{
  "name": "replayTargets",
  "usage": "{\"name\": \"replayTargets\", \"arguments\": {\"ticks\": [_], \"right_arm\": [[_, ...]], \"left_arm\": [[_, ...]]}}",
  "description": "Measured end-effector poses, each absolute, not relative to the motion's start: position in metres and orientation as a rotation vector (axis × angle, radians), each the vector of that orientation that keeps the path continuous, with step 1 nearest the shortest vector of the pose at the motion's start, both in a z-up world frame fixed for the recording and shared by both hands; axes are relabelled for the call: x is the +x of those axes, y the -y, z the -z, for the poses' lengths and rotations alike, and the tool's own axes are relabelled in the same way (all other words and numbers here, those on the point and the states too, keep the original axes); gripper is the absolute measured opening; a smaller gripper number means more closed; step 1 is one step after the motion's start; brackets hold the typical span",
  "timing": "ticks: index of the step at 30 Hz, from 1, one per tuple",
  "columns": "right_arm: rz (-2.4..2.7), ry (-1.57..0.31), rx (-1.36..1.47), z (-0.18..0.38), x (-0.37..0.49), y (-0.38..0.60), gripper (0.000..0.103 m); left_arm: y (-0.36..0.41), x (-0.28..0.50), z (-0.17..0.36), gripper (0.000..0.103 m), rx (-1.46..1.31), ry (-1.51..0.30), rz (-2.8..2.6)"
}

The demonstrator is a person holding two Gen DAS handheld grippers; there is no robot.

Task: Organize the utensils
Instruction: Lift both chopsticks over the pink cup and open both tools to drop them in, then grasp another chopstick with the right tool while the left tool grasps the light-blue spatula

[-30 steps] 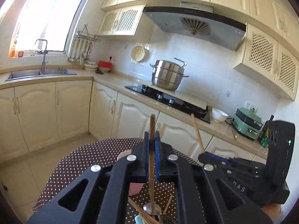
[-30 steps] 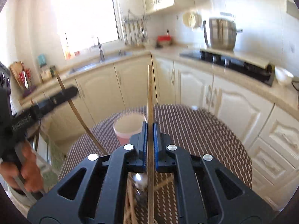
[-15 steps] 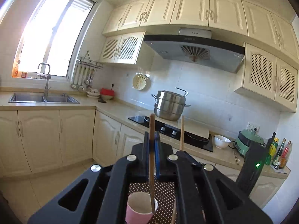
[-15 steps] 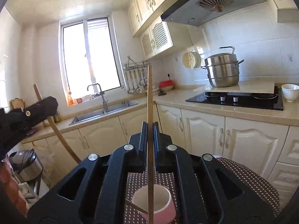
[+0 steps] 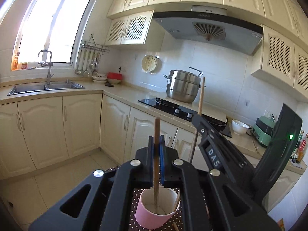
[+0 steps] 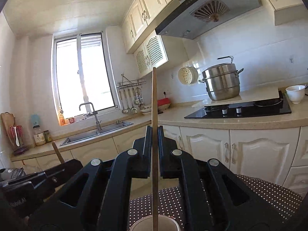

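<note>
Dotted tablecloth, pink cup, wooden sticks

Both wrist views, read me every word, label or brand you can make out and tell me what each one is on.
"DAS": white letters on the right gripper, seen in the left wrist view.
Range hood: a small brand mark on its front panel, too small to read.
Left gripper: white lettering on its body in the right wrist view, too blurred to read.
Bottle by the sink: label too small to read.
</note>
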State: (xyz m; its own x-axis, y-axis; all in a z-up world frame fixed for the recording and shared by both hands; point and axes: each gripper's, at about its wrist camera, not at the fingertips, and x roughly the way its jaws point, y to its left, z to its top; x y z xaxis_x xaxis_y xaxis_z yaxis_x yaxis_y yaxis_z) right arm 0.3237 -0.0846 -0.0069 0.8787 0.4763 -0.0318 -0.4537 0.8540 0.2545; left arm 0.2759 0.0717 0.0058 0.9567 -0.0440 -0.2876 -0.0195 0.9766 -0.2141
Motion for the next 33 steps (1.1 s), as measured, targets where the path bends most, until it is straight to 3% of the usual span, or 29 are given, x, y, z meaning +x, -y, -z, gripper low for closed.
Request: {"name": "replayTargets", "arguments": {"ticks": [5,7,12,20,22,30,31,33], "right_arm": [[-0.484,-0.098,0.223,0.018,0.32,0.079,0.007],[-0.487,-0.102,0.215,0.02,0.32,0.08,0.007],[-0.486,-0.113,0.205,0.023,0.315,0.084,0.007],[-0.489,-0.147,0.16,0.033,0.295,0.092,0.007],[-0.486,-0.158,0.147,0.036,0.29,0.093,0.007],[-0.494,-0.225,0.142,0.043,0.278,0.097,0.008],[-0.496,-0.235,0.139,0.043,0.277,0.098,0.009],[-0.493,-0.248,0.14,0.042,0.273,0.1,0.022]], "left_arm": [[-0.075,0.281,0.006,0.008,-0.213,-0.312,0.006],[-0.077,0.281,0.009,0.027,-0.22,-0.318,-0.001],[-0.083,0.282,0.016,0.039,-0.223,-0.33,-0.033],[-0.078,0.284,0.028,0.049,-0.193,-0.376,-0.07],[-0.076,0.282,0.031,0.056,-0.19,-0.383,-0.075],[-0.072,0.271,0.033,0.063,-0.189,-0.401,-0.078],[-0.072,0.269,0.032,0.064,-0.189,-0.401,-0.078],[-0.073,0.264,0.032,0.064,-0.194,-0.403,-0.076]]}}
